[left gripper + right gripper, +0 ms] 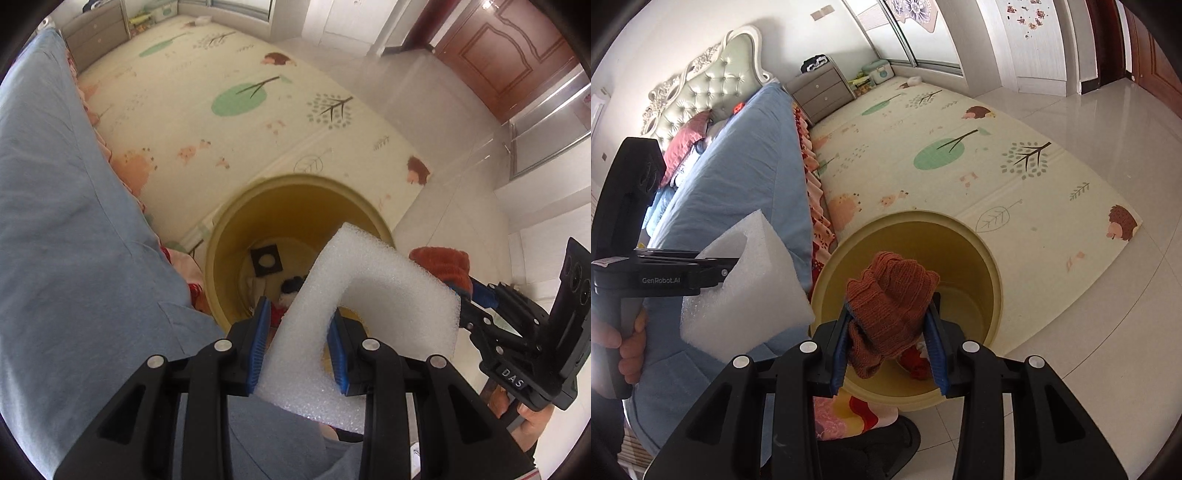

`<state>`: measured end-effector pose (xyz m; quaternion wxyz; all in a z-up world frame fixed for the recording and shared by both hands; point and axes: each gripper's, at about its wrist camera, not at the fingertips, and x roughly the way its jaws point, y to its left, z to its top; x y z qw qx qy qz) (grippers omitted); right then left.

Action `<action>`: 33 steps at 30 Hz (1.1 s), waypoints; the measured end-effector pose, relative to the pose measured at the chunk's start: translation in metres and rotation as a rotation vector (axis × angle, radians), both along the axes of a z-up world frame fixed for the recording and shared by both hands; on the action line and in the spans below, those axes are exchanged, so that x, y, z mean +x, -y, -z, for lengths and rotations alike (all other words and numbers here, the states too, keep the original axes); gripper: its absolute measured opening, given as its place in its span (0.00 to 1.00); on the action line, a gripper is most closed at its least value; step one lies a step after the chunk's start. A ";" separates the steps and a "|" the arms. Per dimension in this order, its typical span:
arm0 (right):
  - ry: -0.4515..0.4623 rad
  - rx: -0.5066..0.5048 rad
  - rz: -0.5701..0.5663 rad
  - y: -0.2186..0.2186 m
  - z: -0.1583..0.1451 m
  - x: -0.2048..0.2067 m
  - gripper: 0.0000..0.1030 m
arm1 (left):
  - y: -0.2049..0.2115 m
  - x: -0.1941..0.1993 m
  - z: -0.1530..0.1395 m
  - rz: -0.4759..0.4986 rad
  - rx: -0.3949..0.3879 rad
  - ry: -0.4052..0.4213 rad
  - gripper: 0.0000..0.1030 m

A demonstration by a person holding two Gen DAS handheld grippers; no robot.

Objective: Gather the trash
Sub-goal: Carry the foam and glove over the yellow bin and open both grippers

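My left gripper (300, 314) is shut on a white foam piece (369, 295) and holds it above the near rim of a yellow round bin (236, 221). The bin holds a black square piece with a hole (266, 260) and other dark and red scraps. My right gripper (891, 317) is shut on a rust-orange knitted cloth (890, 299) and holds it over the bin's mouth (982, 251). The foam piece (746, 288) and the left gripper (713, 271) show at the left of the right wrist view. The cloth (443, 262) and right gripper (476, 295) show at the right of the left wrist view.
A bed with a blue cover (746, 166) runs along the left, right beside the bin. A patterned play mat (960, 155) lies beyond the bin on a glossy tile floor (1108, 332). A grey drawer unit (823, 92) stands at the far end, a wooden door (509, 48) at the right.
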<state>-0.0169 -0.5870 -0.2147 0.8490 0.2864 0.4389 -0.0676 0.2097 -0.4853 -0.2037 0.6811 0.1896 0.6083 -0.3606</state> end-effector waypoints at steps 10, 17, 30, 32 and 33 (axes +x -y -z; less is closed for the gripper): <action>-0.026 -0.011 -0.034 -0.006 0.006 0.009 0.36 | 0.002 0.002 0.008 -0.006 0.004 -0.025 0.30; -0.042 -0.023 -0.035 -0.007 0.008 0.012 0.53 | 0.002 0.004 0.012 -0.017 0.006 -0.033 0.38; -0.074 -0.041 -0.036 -0.013 0.016 0.012 0.66 | 0.001 0.008 0.014 -0.034 0.022 -0.039 0.74; -0.076 -0.032 -0.035 -0.013 0.016 0.011 0.66 | 0.000 0.009 0.015 -0.032 0.022 -0.039 0.75; -0.076 -0.032 -0.035 -0.013 0.015 0.012 0.66 | 0.001 0.009 0.015 -0.031 0.023 -0.037 0.75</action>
